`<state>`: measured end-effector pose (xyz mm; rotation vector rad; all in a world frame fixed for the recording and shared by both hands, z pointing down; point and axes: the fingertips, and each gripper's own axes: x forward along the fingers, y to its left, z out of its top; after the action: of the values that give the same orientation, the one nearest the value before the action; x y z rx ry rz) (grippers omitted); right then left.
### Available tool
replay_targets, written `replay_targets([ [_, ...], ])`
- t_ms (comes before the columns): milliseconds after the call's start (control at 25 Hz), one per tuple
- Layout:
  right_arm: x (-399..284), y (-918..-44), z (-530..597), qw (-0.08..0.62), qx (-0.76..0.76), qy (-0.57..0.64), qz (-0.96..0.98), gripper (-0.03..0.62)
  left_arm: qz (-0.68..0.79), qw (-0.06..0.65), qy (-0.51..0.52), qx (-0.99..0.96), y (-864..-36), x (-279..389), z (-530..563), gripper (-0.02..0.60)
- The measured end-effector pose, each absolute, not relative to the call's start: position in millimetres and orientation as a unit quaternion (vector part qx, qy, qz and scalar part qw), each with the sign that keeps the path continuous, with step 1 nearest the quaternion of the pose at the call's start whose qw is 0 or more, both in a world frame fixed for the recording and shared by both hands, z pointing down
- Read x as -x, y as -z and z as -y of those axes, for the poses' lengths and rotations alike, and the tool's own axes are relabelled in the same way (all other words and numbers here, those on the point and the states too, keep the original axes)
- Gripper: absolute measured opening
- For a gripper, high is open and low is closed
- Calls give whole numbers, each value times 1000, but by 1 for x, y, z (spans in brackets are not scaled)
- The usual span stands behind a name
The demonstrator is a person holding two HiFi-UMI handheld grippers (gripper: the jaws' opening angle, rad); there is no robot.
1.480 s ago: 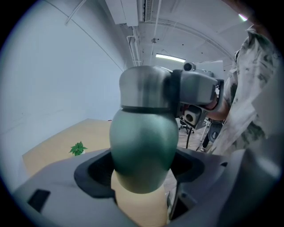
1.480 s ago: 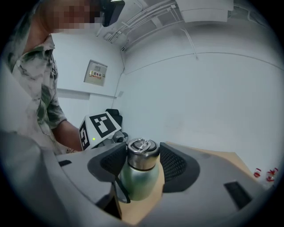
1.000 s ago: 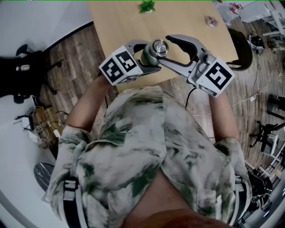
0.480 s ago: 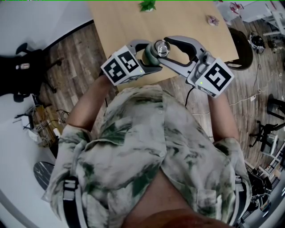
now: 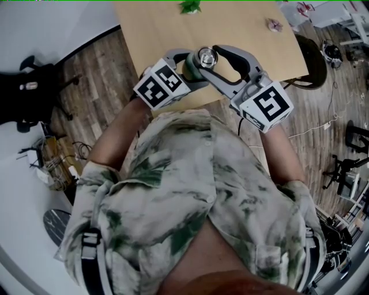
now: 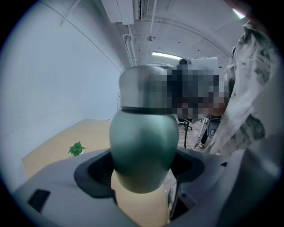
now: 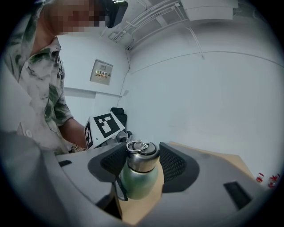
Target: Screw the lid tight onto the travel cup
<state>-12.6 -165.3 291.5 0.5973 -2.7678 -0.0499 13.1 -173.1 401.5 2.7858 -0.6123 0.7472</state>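
Note:
The travel cup is held in the air over the near edge of the wooden table (image 5: pixel 155 29). Its green body (image 6: pixel 143 150) is clamped between the jaws of my left gripper (image 6: pixel 144 170), which is shut on it. The steel lid (image 7: pixel 142 158), with a ring on top, sits on the cup's mouth. My right gripper (image 7: pixel 143 162) comes in from the right, and its jaws have just been closing with the lid between them; both ribbed pads now rest against the lid. From the head view the lid (image 5: pixel 206 57) shows between both grippers.
A small green plant (image 5: pixel 189 7) and a small pink object (image 5: pixel 273 25) lie at the table's far side. A black chair (image 5: pixel 29 92) stands left on the wood floor, and cables and stands lie at the right.
The right gripper's jaws have drawn in onto the lid, and its marker cube has turned and shifted left. The left gripper and cup have barely moved.

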Motion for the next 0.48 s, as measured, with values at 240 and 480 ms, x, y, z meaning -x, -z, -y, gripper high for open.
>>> replay_targets([
  [240, 13, -284, 154, 143, -136, 15, 980, 279, 166, 92, -229, -955, -396, -14, 165, 376],
  [480, 14, -283, 145, 155, -63, 24, 986, 283, 119, 75, -223, -965, -392, -15, 151, 376],
])
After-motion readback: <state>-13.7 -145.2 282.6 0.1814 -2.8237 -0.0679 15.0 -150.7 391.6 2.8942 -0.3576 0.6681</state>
